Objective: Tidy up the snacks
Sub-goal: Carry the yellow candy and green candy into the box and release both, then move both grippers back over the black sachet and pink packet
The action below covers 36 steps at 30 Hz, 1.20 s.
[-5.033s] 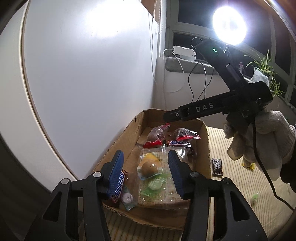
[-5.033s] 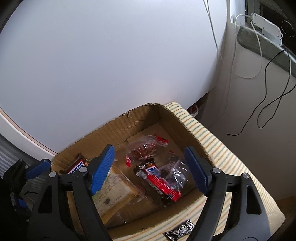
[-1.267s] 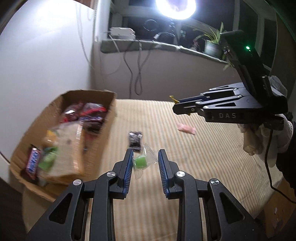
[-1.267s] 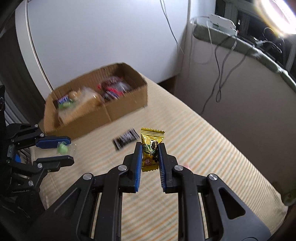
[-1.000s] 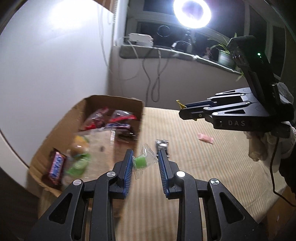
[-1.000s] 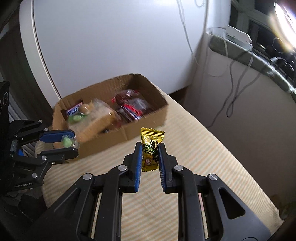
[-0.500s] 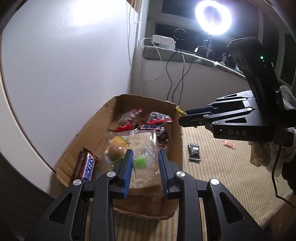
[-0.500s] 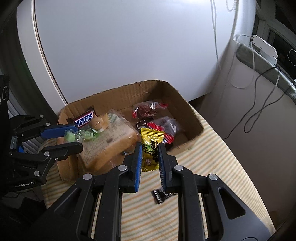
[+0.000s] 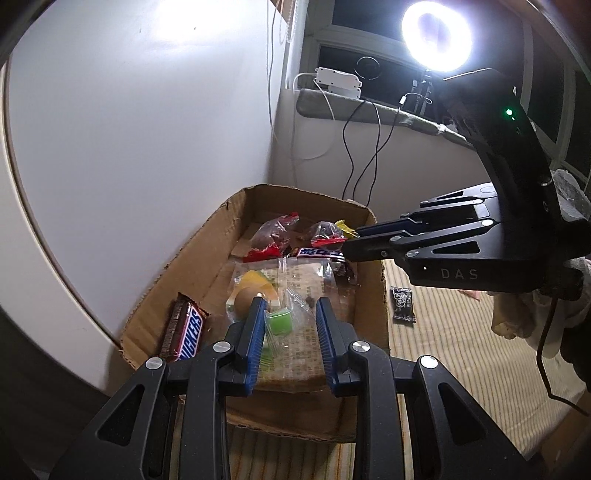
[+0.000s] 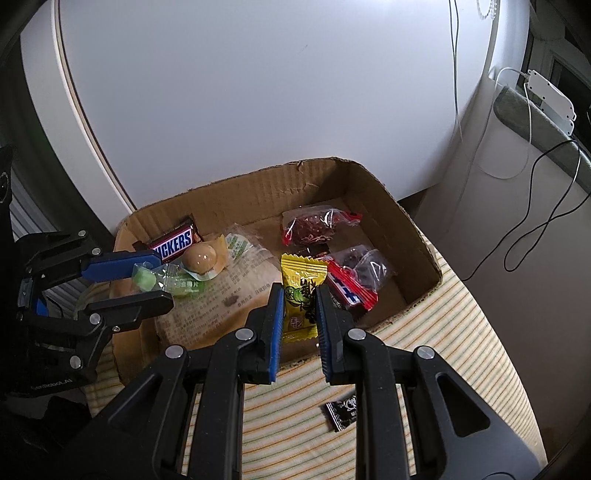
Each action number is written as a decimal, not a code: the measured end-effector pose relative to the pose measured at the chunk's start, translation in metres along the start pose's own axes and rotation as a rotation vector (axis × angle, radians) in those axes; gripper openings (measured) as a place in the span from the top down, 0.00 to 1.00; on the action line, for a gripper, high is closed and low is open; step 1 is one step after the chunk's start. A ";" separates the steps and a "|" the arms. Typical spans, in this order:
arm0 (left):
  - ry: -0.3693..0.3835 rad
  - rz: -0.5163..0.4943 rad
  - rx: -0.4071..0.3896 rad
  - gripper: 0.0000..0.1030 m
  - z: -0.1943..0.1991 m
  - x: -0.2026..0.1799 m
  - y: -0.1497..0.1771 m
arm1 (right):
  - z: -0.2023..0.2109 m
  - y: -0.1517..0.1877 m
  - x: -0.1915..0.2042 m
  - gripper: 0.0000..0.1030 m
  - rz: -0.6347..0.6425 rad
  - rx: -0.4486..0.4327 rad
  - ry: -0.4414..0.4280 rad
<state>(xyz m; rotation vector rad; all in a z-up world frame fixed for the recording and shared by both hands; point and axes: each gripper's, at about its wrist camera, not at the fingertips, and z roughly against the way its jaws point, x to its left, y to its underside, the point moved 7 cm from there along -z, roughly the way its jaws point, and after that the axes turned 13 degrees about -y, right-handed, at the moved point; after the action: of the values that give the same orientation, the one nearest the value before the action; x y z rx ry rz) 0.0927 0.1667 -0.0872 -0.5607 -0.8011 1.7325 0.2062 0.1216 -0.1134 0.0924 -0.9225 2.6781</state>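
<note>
A cardboard box (image 9: 371, 236) (image 10: 413, 229) holds several snacks: a Snickers bar (image 9: 186, 330) (image 10: 173, 242), a large clear bag (image 10: 236, 288), and red-wrapped packets (image 10: 314, 225). My left gripper (image 9: 290, 319) (image 10: 147, 278) is shut on a green candy in clear wrap (image 9: 280, 322) (image 10: 144, 278), held over the box's near end. My right gripper (image 10: 299, 302) (image 9: 351, 240) is shut on a yellow candy packet (image 10: 302, 295), over the box's front edge.
A small black packet (image 9: 402, 304) (image 10: 343, 410) lies on the striped mat (image 10: 461, 332) outside the box. A pink wrapper (image 9: 469, 293) lies further right. White wall behind the box; cables, a ledge and a ring light (image 9: 437, 35) beyond.
Both grippers have swung from the mat to above the box, each still holding its candy. The box now fills the middle of both views.
</note>
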 end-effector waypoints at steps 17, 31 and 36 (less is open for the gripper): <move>-0.031 0.009 -0.026 0.41 0.008 -0.002 -0.004 | 0.024 -0.005 -0.012 0.24 -0.028 -0.073 0.047; 0.023 -0.038 -0.046 0.41 0.018 -0.038 -0.007 | 0.059 0.022 -0.045 0.24 -0.090 -0.099 0.089; 0.055 -0.071 -0.049 0.41 0.021 -0.061 -0.008 | 0.078 0.040 -0.064 0.24 -0.126 -0.103 0.104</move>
<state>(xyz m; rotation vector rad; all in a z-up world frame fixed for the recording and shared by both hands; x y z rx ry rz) 0.1005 0.1045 -0.0686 -0.6034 -0.8173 1.6301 0.2523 0.0276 -0.0857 -0.0110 -0.9856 2.4906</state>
